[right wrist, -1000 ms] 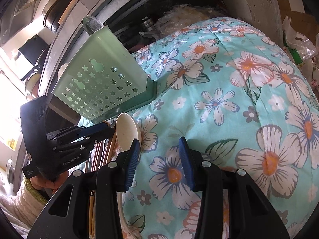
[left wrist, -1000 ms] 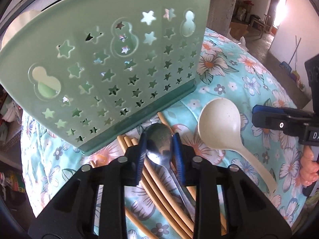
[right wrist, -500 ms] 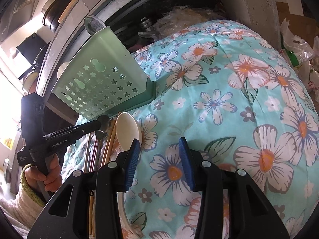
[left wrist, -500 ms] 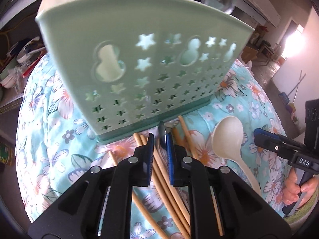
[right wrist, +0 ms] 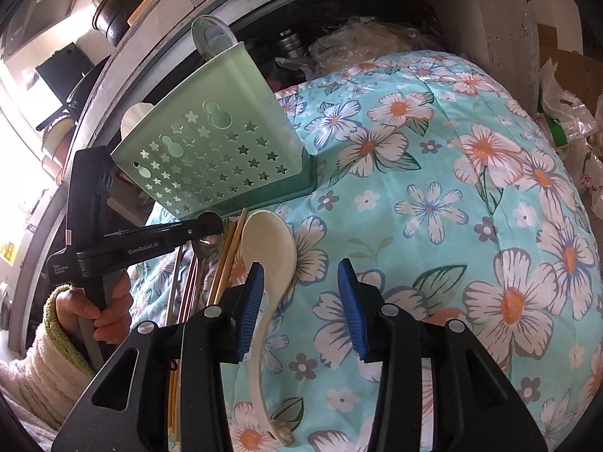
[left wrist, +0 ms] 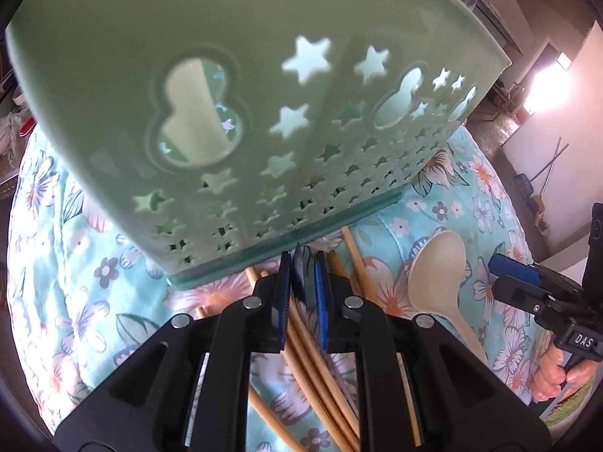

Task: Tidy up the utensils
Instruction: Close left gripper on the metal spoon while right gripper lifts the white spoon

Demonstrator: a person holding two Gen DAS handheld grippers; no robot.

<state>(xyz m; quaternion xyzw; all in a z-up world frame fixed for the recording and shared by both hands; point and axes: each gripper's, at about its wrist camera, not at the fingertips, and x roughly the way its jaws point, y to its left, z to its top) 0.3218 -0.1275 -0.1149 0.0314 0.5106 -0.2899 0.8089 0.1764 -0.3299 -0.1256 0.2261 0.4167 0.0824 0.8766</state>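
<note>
The left gripper has its jaws drawn narrow on the bowl end of a metal spoon, pinched edge-on between the blue pads; from the right wrist view the spoon's handle hangs down and back toward the person, so its long axis runs roughly along the gripper's own line rather than across it. It is held just off the floral cloth, right at the foot of the green utensil holder, which stands on the cloth toward its far left edge with its open top well above the jaws. That is the relation the next move seems to hinge on: the holder's mouth lies up and beyond the spoon, so the spoon probably has to rise and tip upright before it can drop in. The wooden chopsticks lie beneath the left gripper, pointing at the holder's base. The right gripper stands part open and grips nothing; the cream ladle lies beside its left pad, handle running toward the near edge, so this hand is nearer to it.
</note>
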